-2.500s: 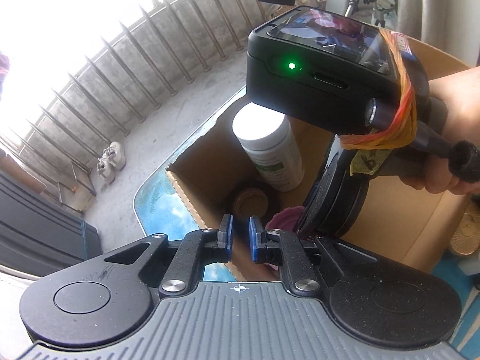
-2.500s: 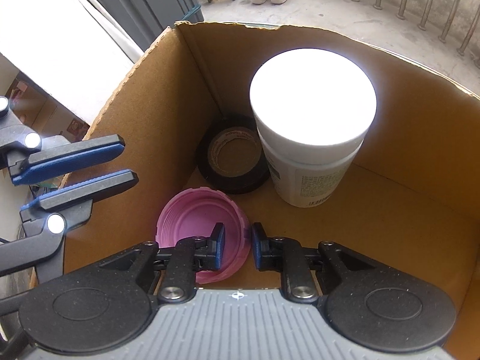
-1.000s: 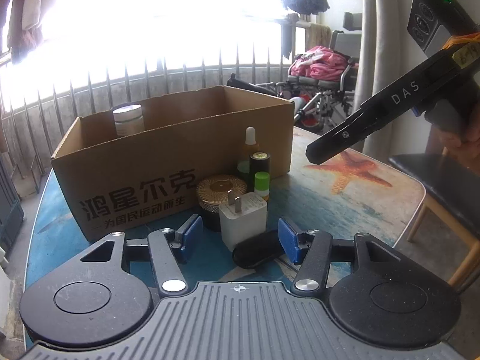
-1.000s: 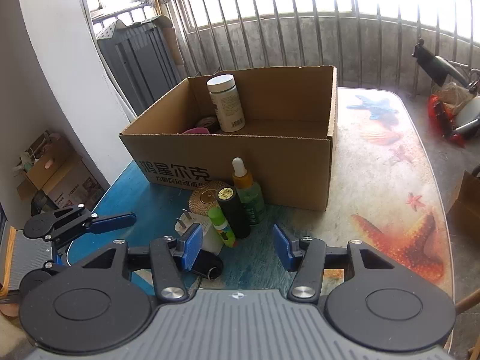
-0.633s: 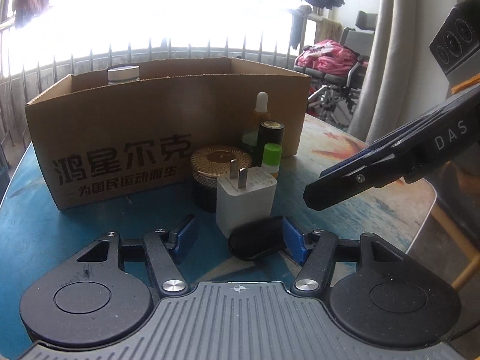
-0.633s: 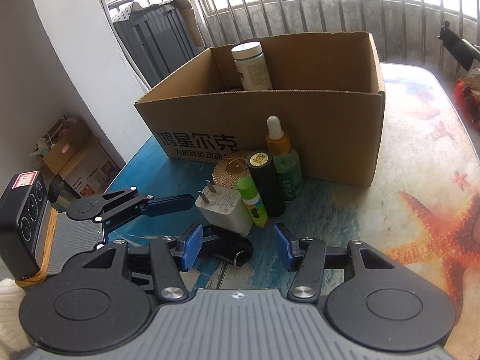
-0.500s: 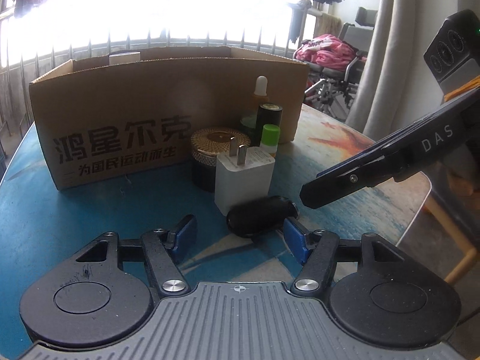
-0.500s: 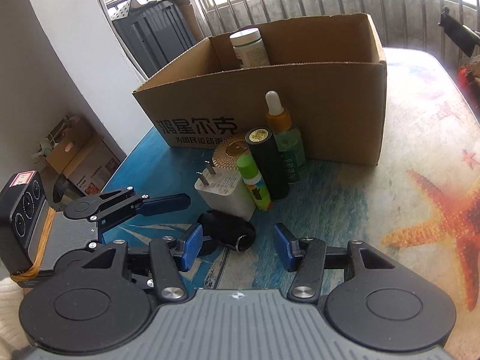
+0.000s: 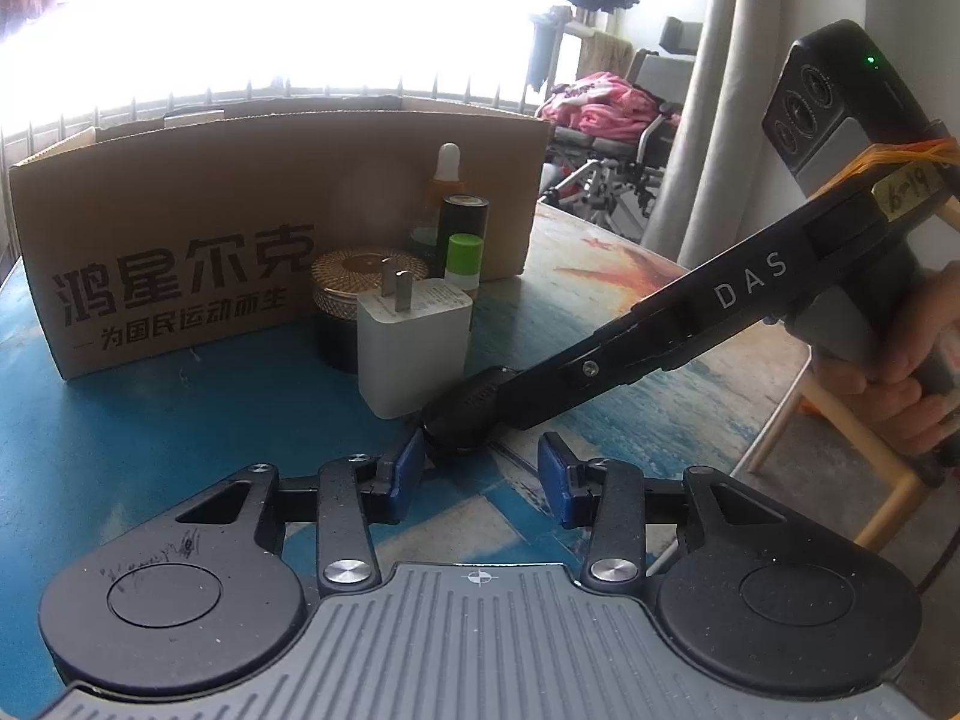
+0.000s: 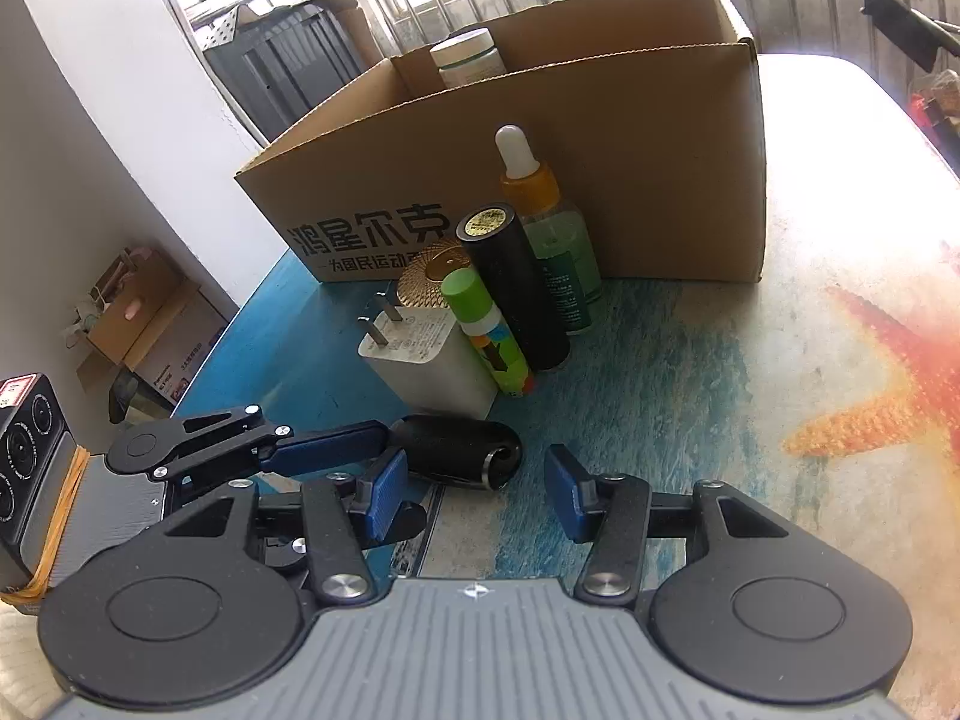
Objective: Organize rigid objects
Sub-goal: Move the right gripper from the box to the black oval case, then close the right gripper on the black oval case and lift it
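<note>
One black cylinder (image 10: 465, 459) lies on the table (image 10: 690, 372) before one white charger (image 10: 432, 360). The left gripper (image 9: 478, 471), jaws closing, has it at its left pad; whether it grips, I cannot tell. The right gripper (image 10: 478, 483) stands part open, straddling it. Five items stand beside one cardboard box (image 10: 630, 168).

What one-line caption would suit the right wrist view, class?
Two claws converge on a black cylinder lying before a charger, bottles and a cardboard box.

Glaring railed window (image 9: 240, 30), pale curtain (image 9: 708, 90), white wall (image 10: 90, 120) — wheelchair (image 9: 630, 126) beyond.
</note>
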Demonstrator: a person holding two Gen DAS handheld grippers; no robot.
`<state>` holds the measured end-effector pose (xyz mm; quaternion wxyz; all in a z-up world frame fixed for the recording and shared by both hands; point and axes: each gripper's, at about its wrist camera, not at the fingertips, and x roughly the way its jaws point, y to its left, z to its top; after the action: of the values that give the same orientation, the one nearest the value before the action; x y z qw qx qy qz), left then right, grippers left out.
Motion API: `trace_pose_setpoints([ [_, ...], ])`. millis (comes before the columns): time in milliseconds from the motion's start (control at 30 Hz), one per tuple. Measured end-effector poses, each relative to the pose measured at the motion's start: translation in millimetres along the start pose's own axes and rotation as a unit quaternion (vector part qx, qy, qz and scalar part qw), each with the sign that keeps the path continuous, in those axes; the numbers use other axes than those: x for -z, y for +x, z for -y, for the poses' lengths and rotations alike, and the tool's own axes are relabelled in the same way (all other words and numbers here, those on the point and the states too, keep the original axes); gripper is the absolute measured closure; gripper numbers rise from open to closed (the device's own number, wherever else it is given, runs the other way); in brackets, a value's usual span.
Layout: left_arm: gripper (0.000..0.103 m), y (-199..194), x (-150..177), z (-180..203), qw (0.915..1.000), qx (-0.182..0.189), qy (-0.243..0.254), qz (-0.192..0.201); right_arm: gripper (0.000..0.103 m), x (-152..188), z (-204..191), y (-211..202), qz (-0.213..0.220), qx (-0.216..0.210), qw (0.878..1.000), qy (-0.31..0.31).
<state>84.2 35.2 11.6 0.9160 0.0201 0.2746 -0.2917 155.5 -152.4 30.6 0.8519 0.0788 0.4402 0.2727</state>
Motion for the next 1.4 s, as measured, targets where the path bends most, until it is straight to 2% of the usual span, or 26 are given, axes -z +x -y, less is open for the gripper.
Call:
trace_pose_setpoints([
  [100,0.062,-4,3,9,0.9998,0.008,0.019,-0.006,0.049,4,-5,0,-0.008,-0.017,1.000,-0.003],
  [200,0.062,-9,5,15,0.9990,0.027,0.033,-0.015,0.049,9,-11,-3,-0.007,-0.006,1.000,-0.019],
  [300,0.058,-17,2,17,0.9992,0.006,0.037,-0.010,0.050,14,-9,-9,-0.011,-0.012,1.000,-0.013],
  [400,0.054,-13,-7,14,0.9994,0.002,0.033,-0.006,0.049,16,-4,-17,-0.007,0.007,1.000,-0.011],
  [533,0.052,9,-14,18,0.9973,-0.011,0.071,-0.014,0.049,15,10,-20,0.001,0.007,1.000,0.022],
  [633,0.052,22,-17,20,0.9946,-0.002,0.102,-0.020,0.049,12,15,-21,0.004,0.011,0.999,0.032],
  [667,0.052,24,-17,20,0.9945,0.009,0.102,-0.025,0.049,12,17,-21,0.004,0.010,0.999,0.035],
  [733,0.063,26,-17,19,0.9947,0.015,0.099,-0.024,0.049,11,18,-20,0.004,0.007,0.999,0.038],
  [767,0.065,26,-16,18,0.9947,0.014,0.099,-0.021,0.049,11,19,-20,0.004,0.005,0.999,0.039],
  [933,0.070,24,-13,20,0.9960,0.008,0.088,-0.018,0.049,10,24,-19,0.008,-0.009,0.997,0.070],
  [1067,0.073,17,-8,30,0.9942,-0.014,0.107,0.003,0.049,9,28,-15,0.007,-0.033,0.995,0.099],
  [1233,0.075,9,-12,32,0.9948,-0.009,0.100,0.015,0.049,9,31,-12,0.009,-0.048,0.990,0.131],
  [1400,0.076,12,-10,38,0.9922,-0.022,0.123,-0.005,0.050,11,37,-6,0.018,-0.069,0.983,0.170],
])
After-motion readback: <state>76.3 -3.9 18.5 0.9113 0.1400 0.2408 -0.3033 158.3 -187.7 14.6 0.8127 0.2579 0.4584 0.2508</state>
